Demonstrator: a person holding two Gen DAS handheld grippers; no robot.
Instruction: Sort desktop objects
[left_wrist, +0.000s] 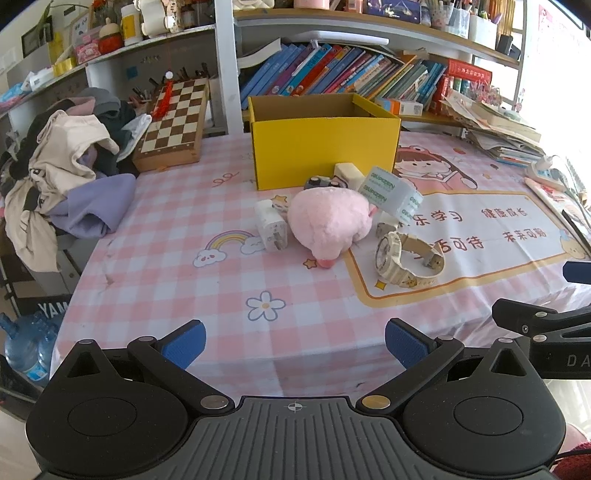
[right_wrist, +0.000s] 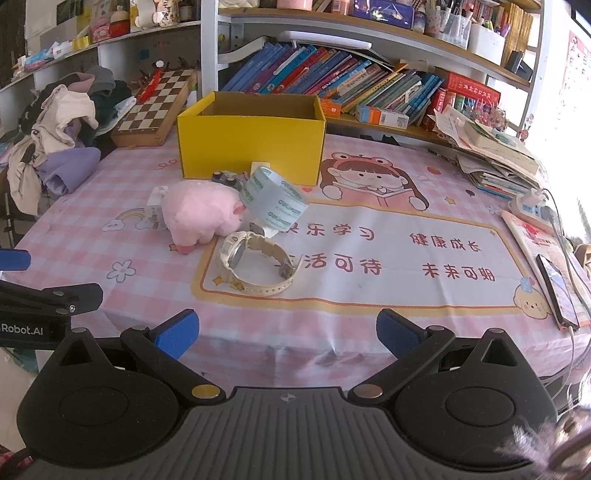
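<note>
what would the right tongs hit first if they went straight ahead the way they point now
Probably the cream plastic wristwatch, which lies on the pink checked tablecloth just ahead of the open right tongs. Depth is uncertain; on a higher line they could reach the clear tape roll instead.

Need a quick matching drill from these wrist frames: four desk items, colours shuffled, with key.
Items:
1. box
2. plush toy
3. wristwatch
4. charger plug

Colours:
A. cream
B. white
C. yellow
D. pink

Pairs: 1-C, 2-D, 3-A, 4-B
</note>
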